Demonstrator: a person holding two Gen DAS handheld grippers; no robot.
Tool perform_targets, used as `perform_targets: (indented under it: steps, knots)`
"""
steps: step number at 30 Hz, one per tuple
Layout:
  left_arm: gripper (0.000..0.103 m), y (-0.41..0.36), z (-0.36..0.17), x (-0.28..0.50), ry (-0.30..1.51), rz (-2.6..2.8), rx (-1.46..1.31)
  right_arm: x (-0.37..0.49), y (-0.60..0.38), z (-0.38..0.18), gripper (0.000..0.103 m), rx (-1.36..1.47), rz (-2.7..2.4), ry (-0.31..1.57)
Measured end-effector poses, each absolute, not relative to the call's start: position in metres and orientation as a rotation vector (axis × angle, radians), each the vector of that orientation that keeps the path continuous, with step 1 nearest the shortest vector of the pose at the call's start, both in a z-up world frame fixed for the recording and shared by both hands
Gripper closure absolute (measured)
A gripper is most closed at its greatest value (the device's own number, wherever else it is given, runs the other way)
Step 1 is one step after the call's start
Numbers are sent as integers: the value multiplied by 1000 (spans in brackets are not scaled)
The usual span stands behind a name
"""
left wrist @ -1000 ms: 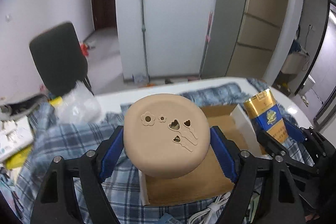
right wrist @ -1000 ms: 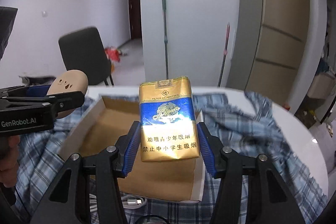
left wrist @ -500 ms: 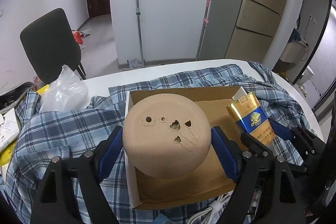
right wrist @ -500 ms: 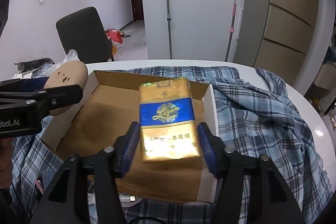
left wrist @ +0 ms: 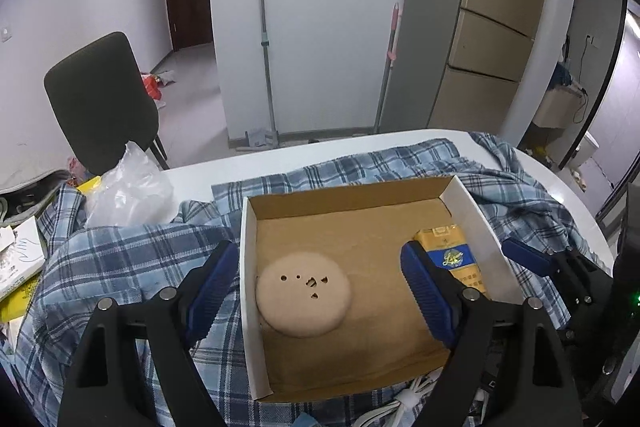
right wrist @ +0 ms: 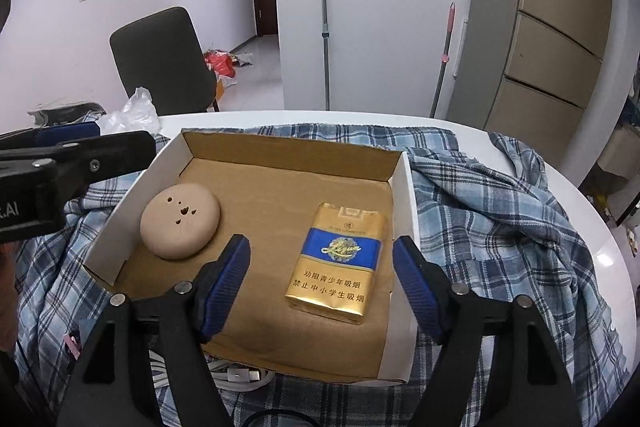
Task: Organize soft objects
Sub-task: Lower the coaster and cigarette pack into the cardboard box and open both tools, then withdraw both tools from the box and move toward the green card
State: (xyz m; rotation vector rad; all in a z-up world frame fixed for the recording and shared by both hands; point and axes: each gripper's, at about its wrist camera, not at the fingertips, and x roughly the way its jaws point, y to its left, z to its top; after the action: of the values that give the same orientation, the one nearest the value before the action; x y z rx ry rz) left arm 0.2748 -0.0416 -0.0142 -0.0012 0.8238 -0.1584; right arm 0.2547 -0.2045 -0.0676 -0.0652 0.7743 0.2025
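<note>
Cardboard forms the shallow open box (right wrist: 402,195) that is set on a blue plaid cloth (right wrist: 492,211) spread over a white round table (right wrist: 592,227). Two things are seen lying on the brown floor of the box. A tan round cushion-like pad (right wrist: 180,221), pierced with small flower and heart cut-outs, is placed near the left wall of the box. A gold and blue cigarette pack (right wrist: 338,269) is laid flat near the right wall, face up, well apart from the tan pad.

The left gripper (left wrist: 320,283) is held over the left part of the box with its blue pads spread wide; the tan pad (left wrist: 303,294) is seen between them but is touched by neither, so nothing is gripped. The right gripper (right wrist: 322,285) is held over the near right part of the box; its jaws have just been opening, and the cigarette pack lies between the pads, clear of both.

A white cable (right wrist: 240,375) is seen under the near edge of the box. A crumpled clear plastic bag (left wrist: 128,187) is seen at the far left edge of the table, and a dark chair (left wrist: 100,103) stands behind it. Two mop handles (right wrist: 324,19) are leaned on the white wall beyond the table.
</note>
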Motion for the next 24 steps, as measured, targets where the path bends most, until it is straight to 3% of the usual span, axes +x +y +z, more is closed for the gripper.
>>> perform_targets:
  steps: [6, 17, 24]
  knots:
    - [18, -41, 4, 266, 781, -156, -7, 253, -208, -49, 30, -49, 197, 751]
    - [17, -36, 84, 199, 594, -197, -15, 197, -225, 21, 30, -61, 201, 602]
    - [9, -39, 114, 142, 464, -209, 11, 155, -241, 33, 27, -4, 179, 565]
